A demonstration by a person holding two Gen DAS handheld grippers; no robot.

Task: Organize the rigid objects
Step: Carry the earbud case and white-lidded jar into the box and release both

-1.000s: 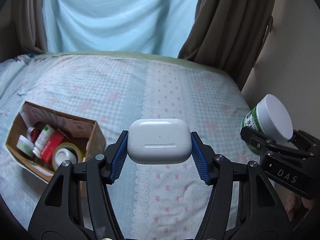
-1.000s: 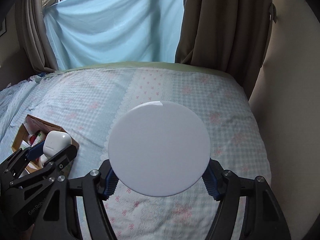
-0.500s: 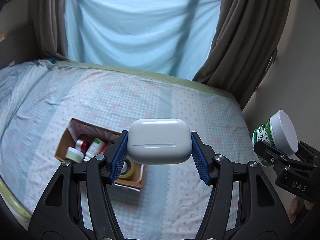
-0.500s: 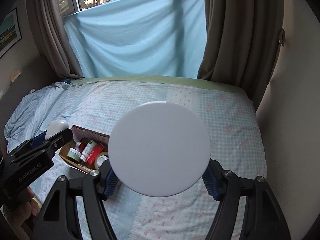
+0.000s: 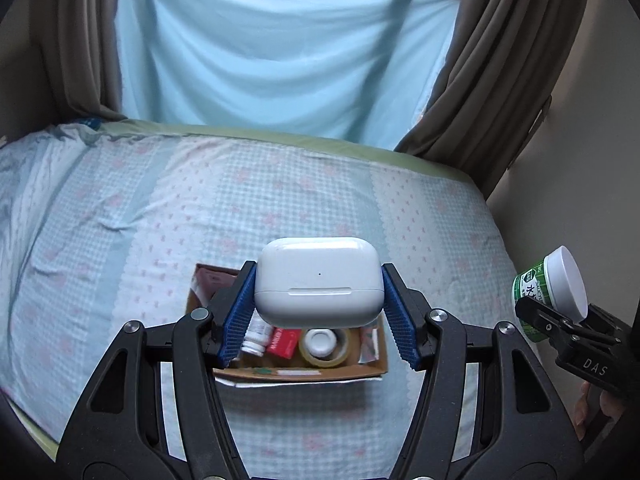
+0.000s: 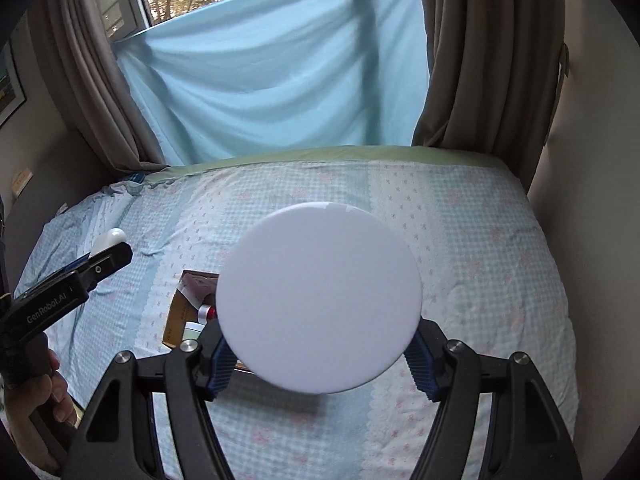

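Pale blue checked bedding (image 5: 132, 216) fills both views, with a blue sheet hung across the window behind it and brown curtains at either side. From my remote seat I read the left gripper (image 5: 318, 312) as closed on a white earbud case (image 5: 318, 282), its blue pads pressing the case's two short ends so the long axis runs straight across the jaws. The right gripper (image 6: 318, 360) is clamped on a green-labelled jar (image 5: 550, 294) with a white lid (image 6: 320, 298) that faces the camera and blocks most of what lies below it.

The cardboard box (image 5: 304, 370) sits open on the bed, and in the left view it lies directly beneath and just beyond the earbud case, already holding a small bottle, a red packet and a roll of tape (image 5: 325, 345). In the right view the same box shows only at its left part, down and left of the lid. I judge the left hand to be the better lined up: the case hangs over the box's opening, its long axis roughly parallel to the box's near wall. The right hand stands off to the side, clear of the box, so the jar would need to come across leftward first.
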